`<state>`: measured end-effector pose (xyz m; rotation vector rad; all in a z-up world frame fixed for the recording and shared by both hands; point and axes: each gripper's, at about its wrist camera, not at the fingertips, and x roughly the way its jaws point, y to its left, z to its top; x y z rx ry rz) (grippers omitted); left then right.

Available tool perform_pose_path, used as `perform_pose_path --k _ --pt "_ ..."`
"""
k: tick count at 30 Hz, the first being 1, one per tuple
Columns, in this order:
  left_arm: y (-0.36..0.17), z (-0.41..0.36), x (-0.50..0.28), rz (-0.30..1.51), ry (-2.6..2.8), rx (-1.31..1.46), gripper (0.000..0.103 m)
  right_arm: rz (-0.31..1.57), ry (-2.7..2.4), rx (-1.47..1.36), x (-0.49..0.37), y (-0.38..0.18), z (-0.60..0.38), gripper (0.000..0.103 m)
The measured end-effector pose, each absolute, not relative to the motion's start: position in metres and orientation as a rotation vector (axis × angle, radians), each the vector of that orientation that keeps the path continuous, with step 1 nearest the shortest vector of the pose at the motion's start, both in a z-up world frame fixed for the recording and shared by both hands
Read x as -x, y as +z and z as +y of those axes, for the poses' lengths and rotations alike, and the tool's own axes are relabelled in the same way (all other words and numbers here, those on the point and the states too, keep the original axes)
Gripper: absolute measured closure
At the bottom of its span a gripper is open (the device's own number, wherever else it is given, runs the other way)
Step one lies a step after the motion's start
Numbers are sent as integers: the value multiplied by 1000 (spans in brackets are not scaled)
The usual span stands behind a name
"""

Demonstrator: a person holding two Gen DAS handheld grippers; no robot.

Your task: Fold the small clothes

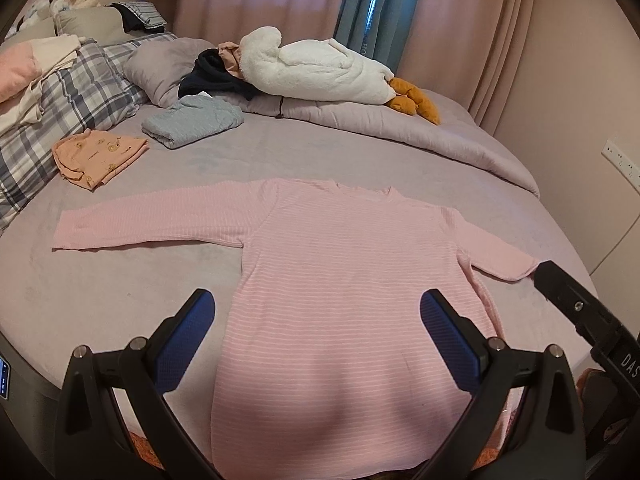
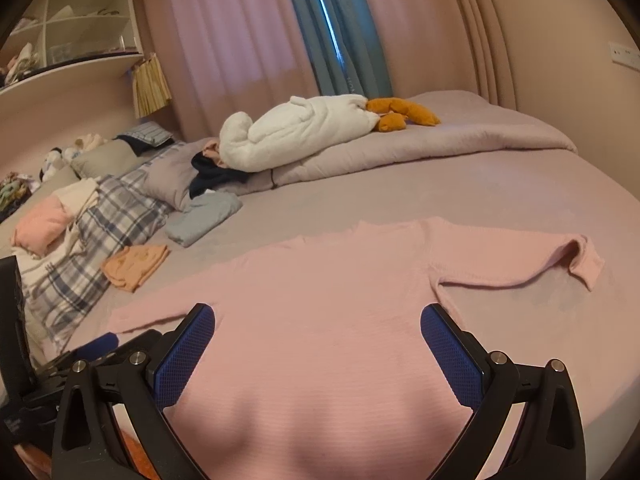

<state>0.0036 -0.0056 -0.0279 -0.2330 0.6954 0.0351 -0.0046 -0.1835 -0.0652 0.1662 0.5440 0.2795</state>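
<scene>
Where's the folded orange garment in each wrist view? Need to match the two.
Left wrist: the folded orange garment lies at left of centre on the bed, beside the plaid pillow, beyond the pink shirt's left sleeve.
Right wrist: the same garment sits at left, mid-height, again against the plaid pillow, past the shirt's sleeve.
Shared landmark: the folded grey-blue garment just behind it in both views.

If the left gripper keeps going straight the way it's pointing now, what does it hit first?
Most likely the pink striped top: the left gripper, jaws open, points along its body toward the neckline. Beyond that lie the bedsheet and the folded quilt. Height above the fabric is unclear.
</scene>
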Motion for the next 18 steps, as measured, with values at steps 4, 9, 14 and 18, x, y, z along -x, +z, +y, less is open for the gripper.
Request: perform_pose_path --k 4,9,14,18 --pt "-27 -2 -2 683 47 226 1 546 292 -160 5 -66 -182 1" --pt "-25 3 1 676 45 252 1 547 298 -162 4 -65 -180 1" --pt "-25 4 3 661 41 244 1 564 325 -157 4 -67 -177 1" --pt "-28 7 4 667 45 258 1 564 354 -165 7 -66 -175 1"
